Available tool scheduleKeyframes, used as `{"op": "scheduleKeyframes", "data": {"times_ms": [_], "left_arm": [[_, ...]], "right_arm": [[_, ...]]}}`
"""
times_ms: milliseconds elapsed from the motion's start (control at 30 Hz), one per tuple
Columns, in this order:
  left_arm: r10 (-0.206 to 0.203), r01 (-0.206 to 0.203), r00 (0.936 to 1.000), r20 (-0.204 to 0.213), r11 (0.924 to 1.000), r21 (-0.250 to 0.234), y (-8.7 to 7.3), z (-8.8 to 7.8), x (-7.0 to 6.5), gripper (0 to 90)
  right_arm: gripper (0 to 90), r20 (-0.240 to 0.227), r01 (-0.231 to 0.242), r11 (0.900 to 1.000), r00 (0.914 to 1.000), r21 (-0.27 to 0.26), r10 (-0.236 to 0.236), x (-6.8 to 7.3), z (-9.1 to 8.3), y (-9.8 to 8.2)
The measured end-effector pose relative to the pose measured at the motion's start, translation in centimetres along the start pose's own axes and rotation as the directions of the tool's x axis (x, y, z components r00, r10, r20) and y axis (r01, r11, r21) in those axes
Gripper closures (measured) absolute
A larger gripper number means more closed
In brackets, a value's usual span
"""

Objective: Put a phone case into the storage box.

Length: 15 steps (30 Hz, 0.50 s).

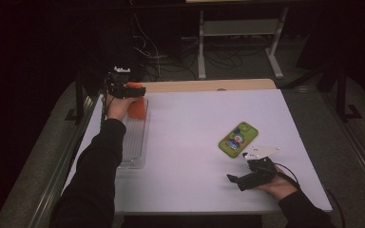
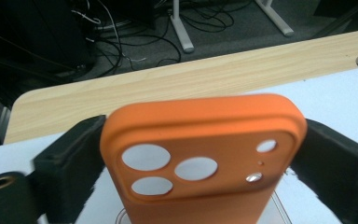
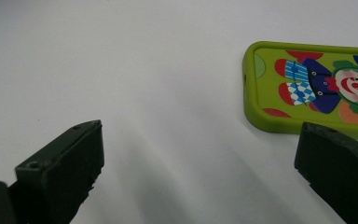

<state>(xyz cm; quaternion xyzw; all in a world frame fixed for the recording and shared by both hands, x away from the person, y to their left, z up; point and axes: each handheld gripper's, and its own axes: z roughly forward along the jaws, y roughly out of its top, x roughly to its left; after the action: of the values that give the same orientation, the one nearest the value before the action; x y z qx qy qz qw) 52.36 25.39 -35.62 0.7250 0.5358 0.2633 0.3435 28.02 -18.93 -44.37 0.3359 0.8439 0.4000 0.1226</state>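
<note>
— Orange phone case (image 2: 200, 154): where do we have it?
— Standing on end in the clear tray (image 1: 134, 142) at the tabletop's (image 1: 195, 123) left edge, between our left gripper's (image 1: 132, 90) jaws, which sit at its sides.
— And our right gripper (image 1: 235, 179)?
— Jaws wide open, empty, beside the green phone case (image 1: 238, 138).

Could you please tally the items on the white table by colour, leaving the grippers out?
Orange: 1, the orange phone case between the left gripper's jaws, over the tray.
Green: 1, the green phone case with a clown picture, lying flat.
Clear: 1, the clear tray along the table's left side.
Total: 3
</note>
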Motion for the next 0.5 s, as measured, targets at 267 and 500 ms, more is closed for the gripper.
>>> {"op": "scheduleKeyframes", "data": {"times_ms": [267,500], "left_arm": [[-0.001,0.001,1.0,0.0,0.9999,-0.016,0.1,-0.4,0.3,1.6],[0.03,-0.03,0.9988,0.039,0.9993,0.021,0.3,-1.9,0.1,1.6]], "right_arm": [[0.7,-0.003,-0.003,1.0,1.0,0.0,0.003,0.1,0.1,0.0],[0.7,-0.002,-0.001,1.0,1.0,0.001,0.001,0.1,0.1,0.0]]}}
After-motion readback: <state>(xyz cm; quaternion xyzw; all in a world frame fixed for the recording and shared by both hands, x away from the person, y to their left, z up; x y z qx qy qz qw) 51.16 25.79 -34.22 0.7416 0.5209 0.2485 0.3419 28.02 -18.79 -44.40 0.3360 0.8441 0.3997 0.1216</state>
